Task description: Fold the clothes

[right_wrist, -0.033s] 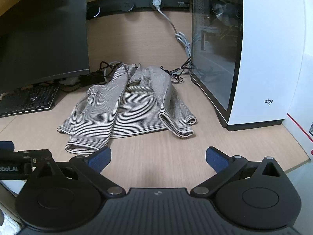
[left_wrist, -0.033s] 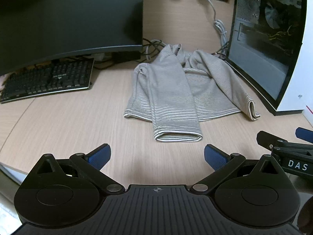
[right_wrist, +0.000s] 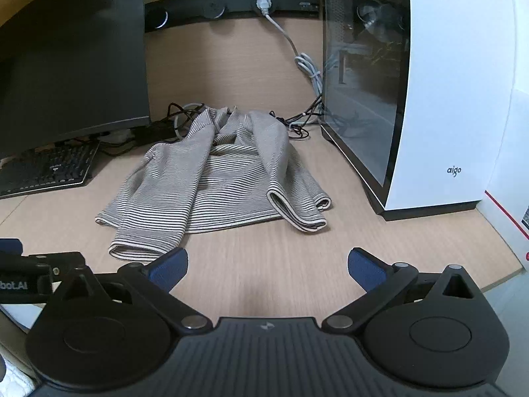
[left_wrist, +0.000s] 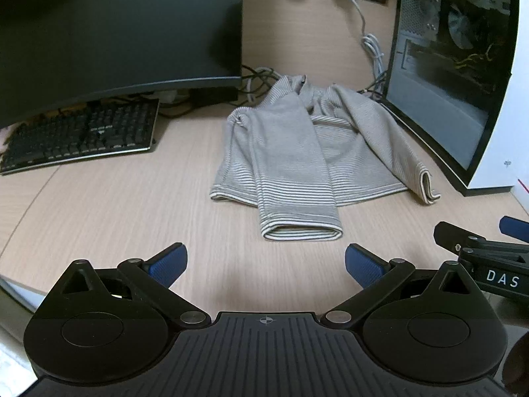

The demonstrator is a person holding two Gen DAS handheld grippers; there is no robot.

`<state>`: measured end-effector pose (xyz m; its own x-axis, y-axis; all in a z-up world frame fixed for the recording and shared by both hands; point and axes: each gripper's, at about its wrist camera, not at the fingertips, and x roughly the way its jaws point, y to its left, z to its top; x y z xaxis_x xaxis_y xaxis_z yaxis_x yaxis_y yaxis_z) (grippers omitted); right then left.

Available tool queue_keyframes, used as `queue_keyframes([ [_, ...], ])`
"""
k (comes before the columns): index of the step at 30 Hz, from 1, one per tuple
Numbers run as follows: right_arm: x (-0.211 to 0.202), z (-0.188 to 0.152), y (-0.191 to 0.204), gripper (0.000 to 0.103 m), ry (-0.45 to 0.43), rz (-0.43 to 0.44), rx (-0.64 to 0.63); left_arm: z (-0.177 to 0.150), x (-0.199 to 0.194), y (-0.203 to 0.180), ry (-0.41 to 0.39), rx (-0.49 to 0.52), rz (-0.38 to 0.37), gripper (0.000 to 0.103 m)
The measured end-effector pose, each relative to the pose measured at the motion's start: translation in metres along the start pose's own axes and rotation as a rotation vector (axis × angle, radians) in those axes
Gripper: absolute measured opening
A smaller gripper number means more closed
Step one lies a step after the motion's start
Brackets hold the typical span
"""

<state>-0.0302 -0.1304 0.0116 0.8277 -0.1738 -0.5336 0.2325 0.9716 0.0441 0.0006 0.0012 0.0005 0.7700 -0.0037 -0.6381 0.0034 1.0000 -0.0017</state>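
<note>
A grey striped long-sleeved top (left_wrist: 297, 155) lies on the wooden desk (left_wrist: 115, 205), both sleeves folded forward over its body. It also shows in the right wrist view (right_wrist: 211, 178). My left gripper (left_wrist: 266, 263) is open and empty, hovering near the desk's front edge just short of the left sleeve cuff (left_wrist: 301, 231). My right gripper (right_wrist: 267, 264) is open and empty, just short of the garment's hem. The right gripper also shows at the right edge of the left wrist view (left_wrist: 482, 251). The left gripper shows at the left edge of the right wrist view (right_wrist: 36, 264).
A dark monitor (left_wrist: 115, 33) and black keyboard (left_wrist: 79, 135) stand at the back left. A white computer case with a glass side (right_wrist: 413, 82) stands at the right, with cables (right_wrist: 307, 66) behind the garment. A white box (right_wrist: 509, 218) sits at the far right.
</note>
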Motion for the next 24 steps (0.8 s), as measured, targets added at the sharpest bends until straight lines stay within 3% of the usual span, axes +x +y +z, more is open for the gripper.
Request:
queue_keyframes([
  [9, 0.011, 0.003, -0.001, 0.103, 0.046, 0.008, -0.005, 0.007, 0.002, 0.005, 0.009, -0.024, -0.007, 0.103],
  [24, 0.018, 0.008, 0.005, 0.103, 0.044, 0.008, -0.015, 0.013, 0.009, 0.001, 0.019, -0.009, -0.008, 0.103],
])
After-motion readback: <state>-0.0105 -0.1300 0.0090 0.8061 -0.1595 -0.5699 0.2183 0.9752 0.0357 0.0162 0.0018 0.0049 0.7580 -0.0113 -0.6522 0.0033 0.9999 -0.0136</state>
